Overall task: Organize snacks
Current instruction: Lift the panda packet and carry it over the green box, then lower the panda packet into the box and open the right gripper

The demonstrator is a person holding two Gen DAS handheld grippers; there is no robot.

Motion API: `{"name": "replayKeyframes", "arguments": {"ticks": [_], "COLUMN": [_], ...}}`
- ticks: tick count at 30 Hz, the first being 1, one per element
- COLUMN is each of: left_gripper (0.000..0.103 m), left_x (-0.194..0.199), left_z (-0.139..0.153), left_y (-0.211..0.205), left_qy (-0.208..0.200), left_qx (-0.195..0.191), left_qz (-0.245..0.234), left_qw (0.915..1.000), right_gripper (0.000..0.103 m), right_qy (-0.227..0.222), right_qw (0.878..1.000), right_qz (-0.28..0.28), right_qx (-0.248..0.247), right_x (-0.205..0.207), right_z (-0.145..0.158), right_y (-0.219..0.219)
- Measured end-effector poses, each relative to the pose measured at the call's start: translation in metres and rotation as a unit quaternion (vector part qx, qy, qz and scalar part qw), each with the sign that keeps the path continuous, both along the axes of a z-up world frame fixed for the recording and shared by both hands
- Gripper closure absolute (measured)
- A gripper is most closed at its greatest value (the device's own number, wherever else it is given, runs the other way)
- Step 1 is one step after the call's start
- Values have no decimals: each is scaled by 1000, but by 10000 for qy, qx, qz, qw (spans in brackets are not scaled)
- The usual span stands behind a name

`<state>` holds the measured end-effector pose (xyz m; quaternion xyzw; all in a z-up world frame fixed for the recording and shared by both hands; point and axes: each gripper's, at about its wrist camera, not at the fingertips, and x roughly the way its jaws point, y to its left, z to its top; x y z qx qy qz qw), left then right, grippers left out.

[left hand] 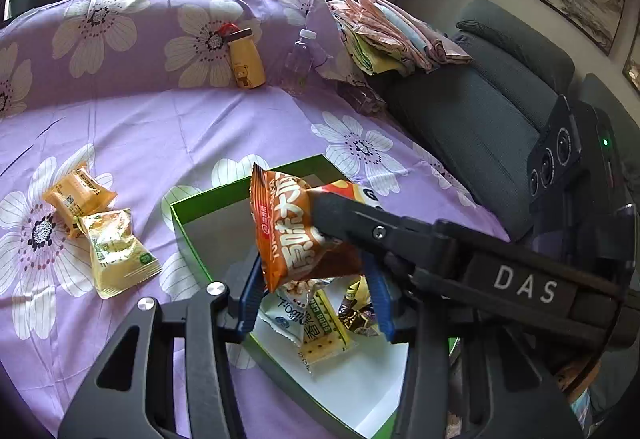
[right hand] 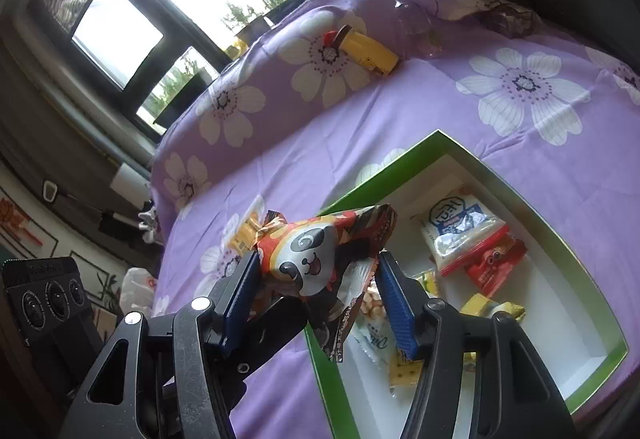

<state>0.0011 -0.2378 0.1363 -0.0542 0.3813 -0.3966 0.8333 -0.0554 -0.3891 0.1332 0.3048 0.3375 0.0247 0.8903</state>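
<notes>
The orange snack packet (left hand: 292, 235) hangs above the green box (left hand: 188, 219) on the purple flowered bed (left hand: 200, 127). The right gripper (left hand: 320, 223) has its fingers clamped on the packet's edge. The left gripper (left hand: 314, 299) is spread wide with nothing between its fingers, the packet hanging between them untouched. Other snacks (right hand: 464, 235) lie inside the box; two yellow packets (left hand: 100, 223) rest on the bed beside it.
</notes>
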Motion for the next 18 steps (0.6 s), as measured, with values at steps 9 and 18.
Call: {"name": "replayKeyframes", "arguments": {"ticks": [9, 18], "left_gripper": [58, 58], "left_x": [-1, 6], "left_z": [-17, -38], "left_y": [-31, -41], "left_qy": [358, 838], "left_qx": [12, 33], "left_qz": [-266, -264], "left_qw": [9990, 9961], "right_gripper": [42, 42], "right_qy": [307, 750], "right_qw": [9989, 9964], "right_qz": [-262, -329], "right_qx": [-242, -209], "right_x": [-5, 2], "right_z": [-10, -29], "right_y": [-26, -37]}}
